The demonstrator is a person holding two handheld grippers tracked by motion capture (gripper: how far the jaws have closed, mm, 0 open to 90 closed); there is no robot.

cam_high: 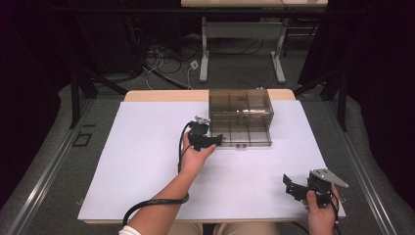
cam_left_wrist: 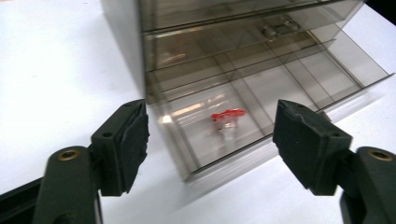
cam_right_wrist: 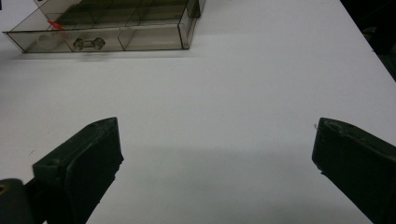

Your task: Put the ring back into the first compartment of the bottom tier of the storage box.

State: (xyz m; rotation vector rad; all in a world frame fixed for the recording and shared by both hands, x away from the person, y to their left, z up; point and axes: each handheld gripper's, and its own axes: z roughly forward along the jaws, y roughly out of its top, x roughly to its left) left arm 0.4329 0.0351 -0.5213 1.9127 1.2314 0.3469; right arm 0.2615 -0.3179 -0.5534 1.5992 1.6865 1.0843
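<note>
- A small red piece lies in the near-left compartment of the pulled-out bottom drawer, seen through the left gripper view; in the right gripper view it shows as a red speck at the drawer's left end.
- The drawer belongs to a smoky, see-through drawer box standing at the far middle of the white surface; the drawer sticks out toward the person and is split by dividers into compartments.
- A small metal handle sits on the drawer's front wall.
- The left hand-held gripper is just at the drawer's left front corner, held from below by the left hand. Its jaws stand wide apart with nothing between the pads; in its own view the drawer's corner lies beyond the gap, and I cannot tell whether a jaw touches the drawer.
- A black cable trails from that gripper along the forearm to the surface's near edge.
- The right hand-held gripper is near the surface's near-right corner, well apart from the box, held by the right hand. Its jaws are spread wide and empty over bare white surface.
- A grey three-cornered plate tops the right gripper.
</note>
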